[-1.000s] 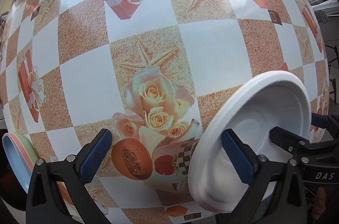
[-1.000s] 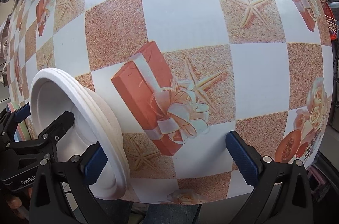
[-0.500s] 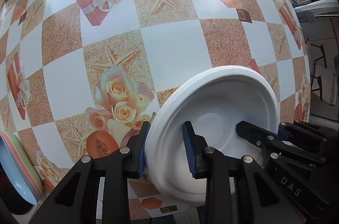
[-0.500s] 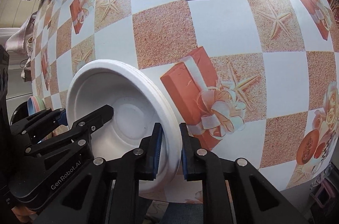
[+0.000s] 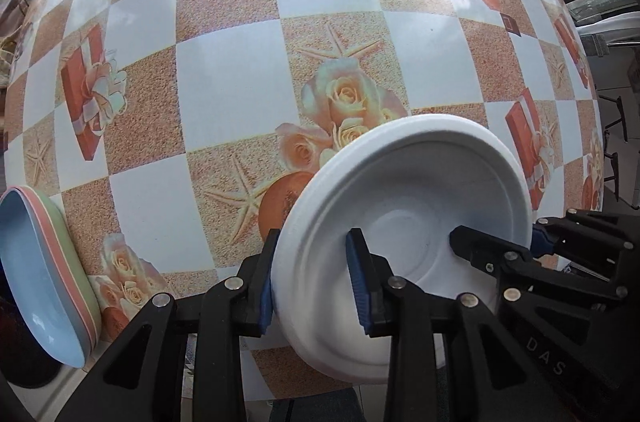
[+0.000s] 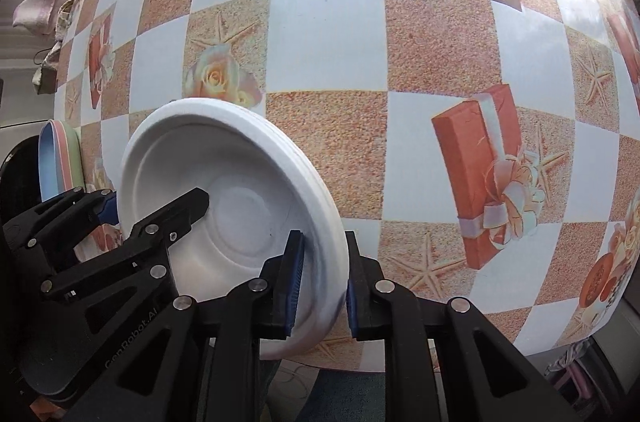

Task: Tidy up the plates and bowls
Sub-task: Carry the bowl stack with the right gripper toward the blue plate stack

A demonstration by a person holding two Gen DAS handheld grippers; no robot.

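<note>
Left claw: the left gripper [image 5: 312, 282] is clamped on the near-left rim of the white bowls [image 5: 404, 222]; one blue pad sits against the outer wall, the other inside the basin; the jaws stand narrowed to roughly the thickness of the rim, with nothing else between them.
Right claw: the right gripper [image 6: 322, 278] pinches the opposite rim of the same white bowls [image 6: 224, 222]; the left blue pad lies inside the basin, the right one on the outside; the jaws are nearly together, only the rim between them.
Each claw from the other view: the right gripper shows at the right edge of the left wrist view [image 5: 532, 254], one black finger reaching down into the basin; the left gripper shows at the left of the right wrist view [image 6: 156, 212], likewise with one finger in the basin.
White bowls: several stacked rims show along the edge in the right wrist view, so it is a nested stack; it is tilted, mouth turned toward the cameras, near the front edge of the table; whether its base touches the cloth cannot be told.
Coloured plates: a stack with blue, pink and green rims [image 5: 44, 270] stands at the table's left front corner, well apart from the bowls; also visible in the right wrist view [image 6: 60, 154].
Surface: a checked tablecloth [image 5: 232, 70] printed with roses, starfish and gift boxes.
</note>
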